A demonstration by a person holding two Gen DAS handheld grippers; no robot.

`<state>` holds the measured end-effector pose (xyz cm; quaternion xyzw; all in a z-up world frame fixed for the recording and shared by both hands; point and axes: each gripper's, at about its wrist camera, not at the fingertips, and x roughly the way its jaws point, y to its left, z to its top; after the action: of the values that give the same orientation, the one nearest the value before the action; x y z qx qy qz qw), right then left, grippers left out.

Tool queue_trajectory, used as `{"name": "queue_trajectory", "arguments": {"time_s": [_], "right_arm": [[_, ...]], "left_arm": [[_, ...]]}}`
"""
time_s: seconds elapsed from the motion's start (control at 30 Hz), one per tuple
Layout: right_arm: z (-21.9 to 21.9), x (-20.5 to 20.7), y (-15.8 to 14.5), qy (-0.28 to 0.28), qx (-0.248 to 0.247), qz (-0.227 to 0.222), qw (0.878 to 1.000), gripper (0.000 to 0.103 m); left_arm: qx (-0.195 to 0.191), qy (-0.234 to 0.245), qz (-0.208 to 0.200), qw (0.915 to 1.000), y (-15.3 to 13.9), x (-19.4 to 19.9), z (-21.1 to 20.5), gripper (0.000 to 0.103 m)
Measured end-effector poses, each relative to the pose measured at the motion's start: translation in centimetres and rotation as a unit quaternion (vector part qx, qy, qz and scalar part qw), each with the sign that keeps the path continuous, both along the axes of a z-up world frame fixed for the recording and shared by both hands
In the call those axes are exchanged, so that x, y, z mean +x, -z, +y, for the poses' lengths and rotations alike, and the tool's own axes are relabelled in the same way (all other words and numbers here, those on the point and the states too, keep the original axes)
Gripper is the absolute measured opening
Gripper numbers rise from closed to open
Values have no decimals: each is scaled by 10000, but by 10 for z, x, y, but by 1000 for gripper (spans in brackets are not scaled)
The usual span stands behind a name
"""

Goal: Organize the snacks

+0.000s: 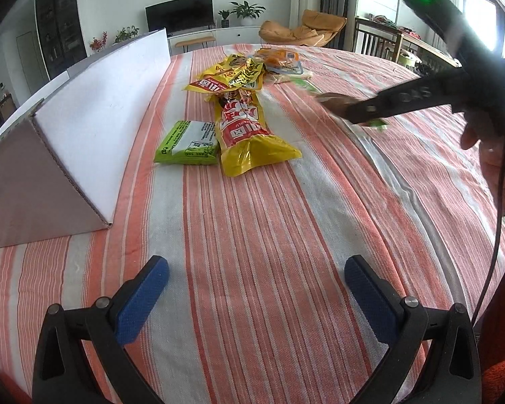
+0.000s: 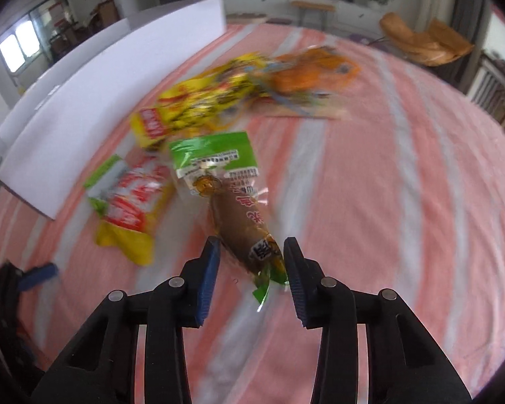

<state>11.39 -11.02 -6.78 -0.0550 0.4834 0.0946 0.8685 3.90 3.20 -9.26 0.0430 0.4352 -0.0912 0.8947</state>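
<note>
where motion blurs the snack pile (image 2: 239,94), right tool (image 2: 250,259) pinching sausage pack (image 2: 242,222)

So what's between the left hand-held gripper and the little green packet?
Nothing but bare striped tablecloth. In the left wrist view, the open left hand-held gripper points toward the green packet, with only cloth between them.

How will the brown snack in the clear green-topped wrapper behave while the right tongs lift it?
The brown snack will probably hang and swing, since the right tongs pinch only its bottom end. Its glossy film looks slippery, so it may slide out. The thin green top flap seems floppy, while the filled middle looks firmer.
</note>
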Motion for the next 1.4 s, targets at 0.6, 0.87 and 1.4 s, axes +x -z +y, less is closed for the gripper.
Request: {"name": "queue_trajectory", "arguments": {"time_s": [0.6, 0.87, 1.4], "right_arm": [[-212, -39, 11, 2615, 2462, -433, 9323, 70], [-175, -48, 16, 1984, 348, -594, 9777, 90], [-167, -43, 26, 1925, -77, -569, 9796, 97]], "left_arm": [[-14, -19, -45, 10000, 0, -2, 0, 103], [-14, -11, -35, 10000, 0, -2, 0, 103], [-10, -34, -1, 10000, 1, -1, -1, 103]]}}
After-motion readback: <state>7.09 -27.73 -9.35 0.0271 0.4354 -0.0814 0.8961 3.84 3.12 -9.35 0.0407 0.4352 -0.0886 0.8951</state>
